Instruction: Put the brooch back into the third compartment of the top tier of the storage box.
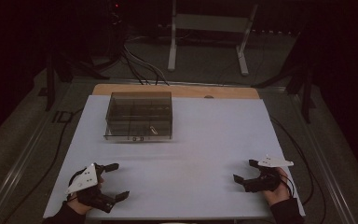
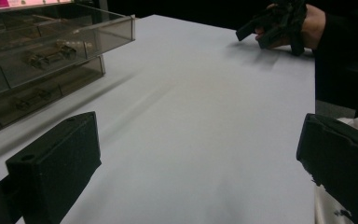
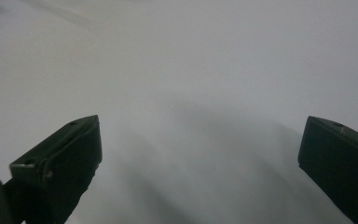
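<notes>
A smoky clear plastic organiser box (image 1: 139, 116) with several compartments stands on the white table (image 1: 205, 135) at the back left; small metal parts lie in it. In the left gripper view the box (image 2: 42, 56) is at the upper left, its drawers showing small parts. My left gripper (image 1: 116, 181) rests near the front left corner, jaws wide apart and empty (image 2: 200, 163). My right gripper (image 1: 244, 171) sits near the front right edge, open too, with bare table between its jaws (image 3: 200, 158). The right gripper (image 2: 270, 25) also appears far off in the left gripper view.
The table's wooden back edge (image 1: 177, 89) shows behind the white surface. A white metal stand (image 1: 209, 32) and cables (image 1: 140, 65) lie on the floor beyond. A cable (image 1: 303, 158) trails off the right side.
</notes>
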Demonstrator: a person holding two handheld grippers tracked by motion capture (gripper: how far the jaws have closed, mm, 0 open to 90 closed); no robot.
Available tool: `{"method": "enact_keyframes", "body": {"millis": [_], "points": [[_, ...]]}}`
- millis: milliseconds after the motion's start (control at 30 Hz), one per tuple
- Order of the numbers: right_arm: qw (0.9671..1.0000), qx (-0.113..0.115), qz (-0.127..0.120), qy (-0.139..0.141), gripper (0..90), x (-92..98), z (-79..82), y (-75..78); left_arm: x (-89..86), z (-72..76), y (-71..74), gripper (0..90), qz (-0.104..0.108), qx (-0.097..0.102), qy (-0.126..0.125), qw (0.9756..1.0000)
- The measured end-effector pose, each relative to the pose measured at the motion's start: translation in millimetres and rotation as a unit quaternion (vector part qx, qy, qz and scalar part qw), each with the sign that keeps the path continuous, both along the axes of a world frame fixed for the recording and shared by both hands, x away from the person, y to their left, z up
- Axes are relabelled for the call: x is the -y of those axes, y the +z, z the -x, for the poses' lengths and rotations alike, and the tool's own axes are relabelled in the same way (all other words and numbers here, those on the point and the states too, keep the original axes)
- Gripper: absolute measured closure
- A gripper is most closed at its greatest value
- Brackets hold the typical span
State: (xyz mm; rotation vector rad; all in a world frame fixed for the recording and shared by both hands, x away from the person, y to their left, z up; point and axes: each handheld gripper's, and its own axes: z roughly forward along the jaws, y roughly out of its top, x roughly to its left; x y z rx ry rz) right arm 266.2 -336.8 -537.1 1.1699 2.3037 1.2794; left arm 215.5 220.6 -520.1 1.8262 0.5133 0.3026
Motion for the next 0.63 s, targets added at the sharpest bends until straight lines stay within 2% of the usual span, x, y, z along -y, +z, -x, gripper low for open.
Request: {"method": "enact_keyframes", "body": {"millis": [133,333,633], "points": [[0.9998,0.005,-0.012,0.013,0.0,-2.7,1.2,1.4,0.4,-0.3,-0.3,0.6,0.000,-0.002,0.000,1.0000],[0.9998,0.003,0.000,0.021,0.0,-6.0,0.6,-0.2,0.1,-0.2,-0.3,0.6,-0.001,-0.002,0.001,1.0000],[0.9997,0.001,-0.007,0.023,0.0,-5.6,0.2,-0.2,-0.2,-0.2,-0.1,0.6,0.000,-0.002,0.003,1.0000]]}}
